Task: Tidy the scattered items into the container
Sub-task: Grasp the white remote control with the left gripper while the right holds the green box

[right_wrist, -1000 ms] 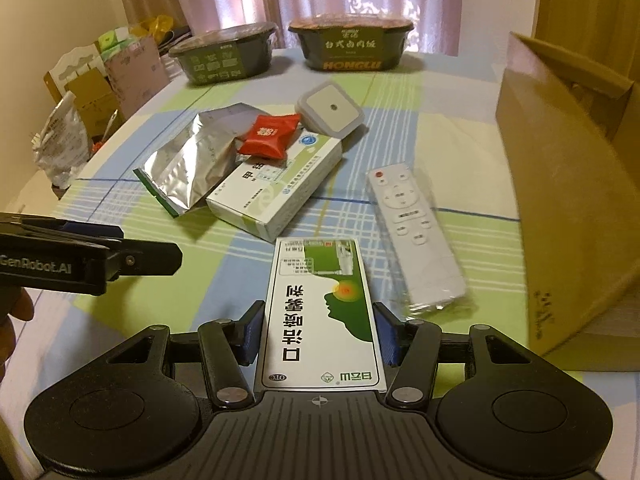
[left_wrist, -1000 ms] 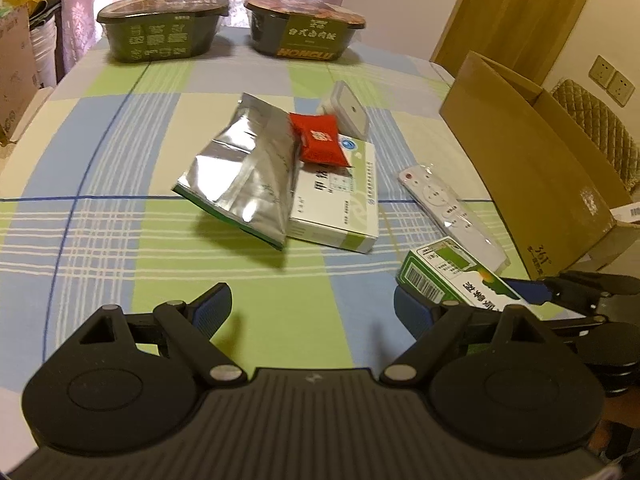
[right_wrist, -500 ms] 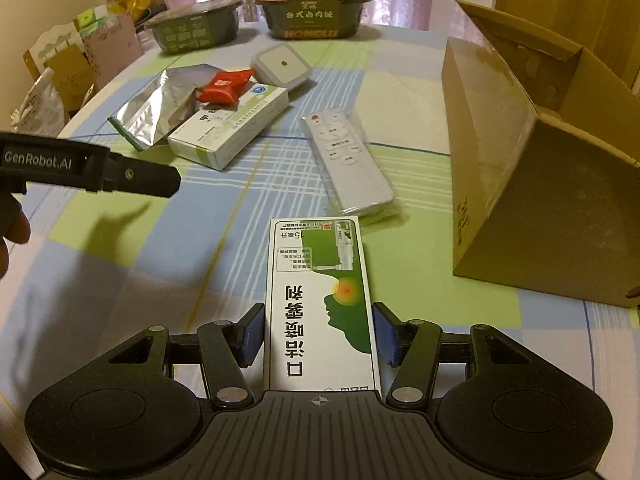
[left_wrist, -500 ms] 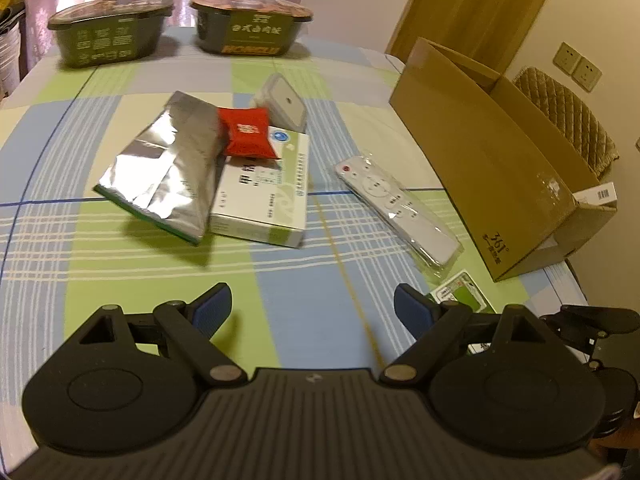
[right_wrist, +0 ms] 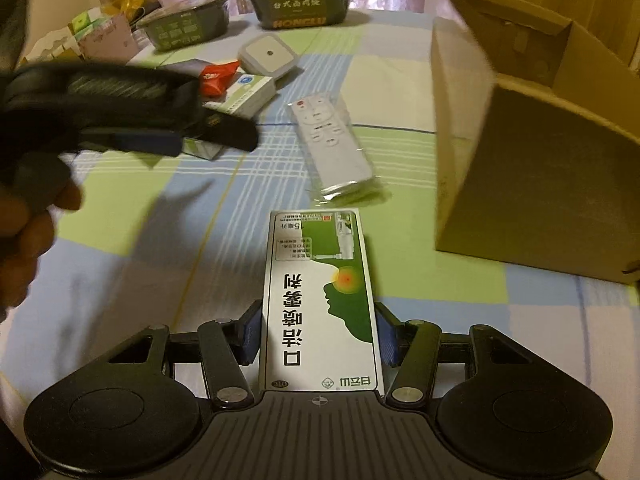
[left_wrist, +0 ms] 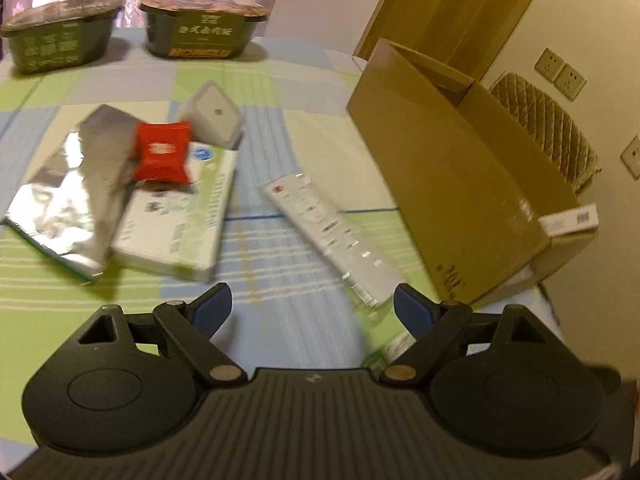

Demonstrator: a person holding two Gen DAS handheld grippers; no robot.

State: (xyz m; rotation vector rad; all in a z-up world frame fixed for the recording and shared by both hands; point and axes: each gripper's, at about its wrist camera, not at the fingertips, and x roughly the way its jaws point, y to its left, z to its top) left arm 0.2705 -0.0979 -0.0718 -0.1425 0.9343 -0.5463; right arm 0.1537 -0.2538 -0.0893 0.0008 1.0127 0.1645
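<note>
Lifted since earlier, the green box (right_wrist: 320, 300) sits clamped in the right gripper (right_wrist: 318, 336) near the carton (right_wrist: 540, 168); left gripper (left_wrist: 312, 308) gapes empty. Remote (left_wrist: 328, 232) and pile remain.

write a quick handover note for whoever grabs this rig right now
Right gripper: shut on the green-and-white box, held above the table, short of the cardboard box.
Left gripper: open, empty.
On the table: remote, white medicine box, red packet on top of it, silver pouch, grey square device.
Done: one item picked up.
Left: drop it in the cardboard box, then the rest.
</note>
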